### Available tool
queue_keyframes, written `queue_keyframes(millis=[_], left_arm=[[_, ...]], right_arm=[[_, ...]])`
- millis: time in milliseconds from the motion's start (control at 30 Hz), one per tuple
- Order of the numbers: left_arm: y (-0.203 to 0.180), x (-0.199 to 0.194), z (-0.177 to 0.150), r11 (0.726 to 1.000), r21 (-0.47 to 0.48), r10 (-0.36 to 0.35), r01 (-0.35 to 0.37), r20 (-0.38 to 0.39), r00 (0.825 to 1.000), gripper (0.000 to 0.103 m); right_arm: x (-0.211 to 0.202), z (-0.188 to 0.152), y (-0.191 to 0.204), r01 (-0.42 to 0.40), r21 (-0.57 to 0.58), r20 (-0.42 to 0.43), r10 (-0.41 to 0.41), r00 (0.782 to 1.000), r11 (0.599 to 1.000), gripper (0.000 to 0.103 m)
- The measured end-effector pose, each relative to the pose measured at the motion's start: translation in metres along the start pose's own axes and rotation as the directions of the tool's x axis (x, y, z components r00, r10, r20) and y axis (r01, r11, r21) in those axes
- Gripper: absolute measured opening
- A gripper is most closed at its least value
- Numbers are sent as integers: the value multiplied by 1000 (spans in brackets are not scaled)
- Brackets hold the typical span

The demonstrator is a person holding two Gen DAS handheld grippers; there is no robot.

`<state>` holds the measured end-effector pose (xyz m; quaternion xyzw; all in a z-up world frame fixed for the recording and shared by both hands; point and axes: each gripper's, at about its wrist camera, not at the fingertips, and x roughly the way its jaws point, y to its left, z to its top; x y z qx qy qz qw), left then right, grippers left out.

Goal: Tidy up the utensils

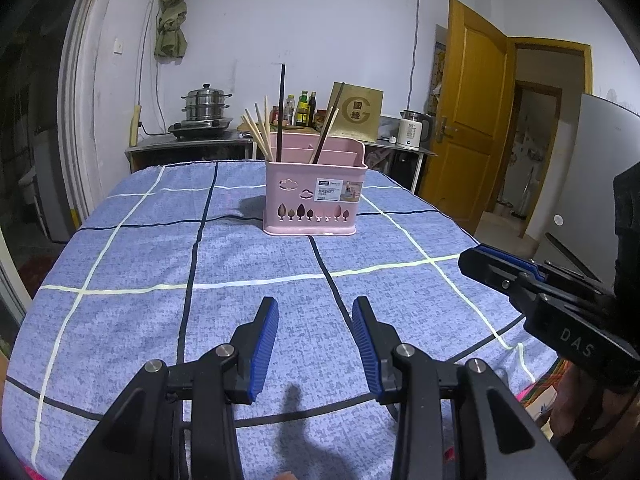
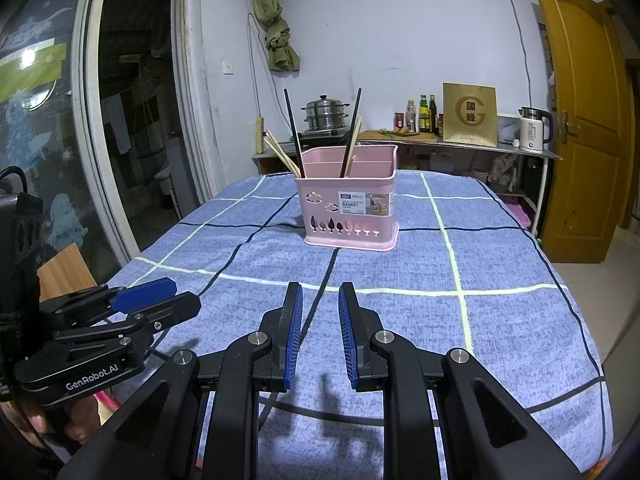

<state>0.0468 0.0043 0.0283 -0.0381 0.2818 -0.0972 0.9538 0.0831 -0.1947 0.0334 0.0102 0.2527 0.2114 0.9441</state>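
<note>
- The left gripper (image 1: pixel 315 308) is held low over the near part of the cloth (image 1: pixel 140 320), its jaws apart and nothing between them.
- The right gripper (image 2: pixel 320 294) is held likewise, its jaws apart by a narrower gap and also empty; neither is near the basket (image 1: pixel 314 200).
- The basket is set upright well beyond both grippers, toward the far end of the cloth, and no utensil is seen lying loose on the cloth.
- Judged from this, a sorting of the sticks already inside is probably meant: one stick should be gripped high on its shaft, lifted straight up, and the basket steadied by the other gripper so that it is not tipped.
- Pale chopsticks (image 1: pixel 258 130) are fanned in the left compartment, with one dark chopstick (image 1: pixel 281 112) upright beside them.
- Another dark stick (image 1: pixel 326 132) and a pale one are leaned in a compartment further right; the remaining space appears empty, though its floor is hidden.
</note>
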Motion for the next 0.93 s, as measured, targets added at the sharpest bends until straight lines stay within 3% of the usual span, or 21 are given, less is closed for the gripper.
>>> queue_keyframes(millis=[933], left_arm=[[2, 8, -4, 1000, -5, 10, -11, -26, 1000, 38]], right_arm=[[0, 0, 0, 2, 2, -4, -2, 1000, 1000, 19]])
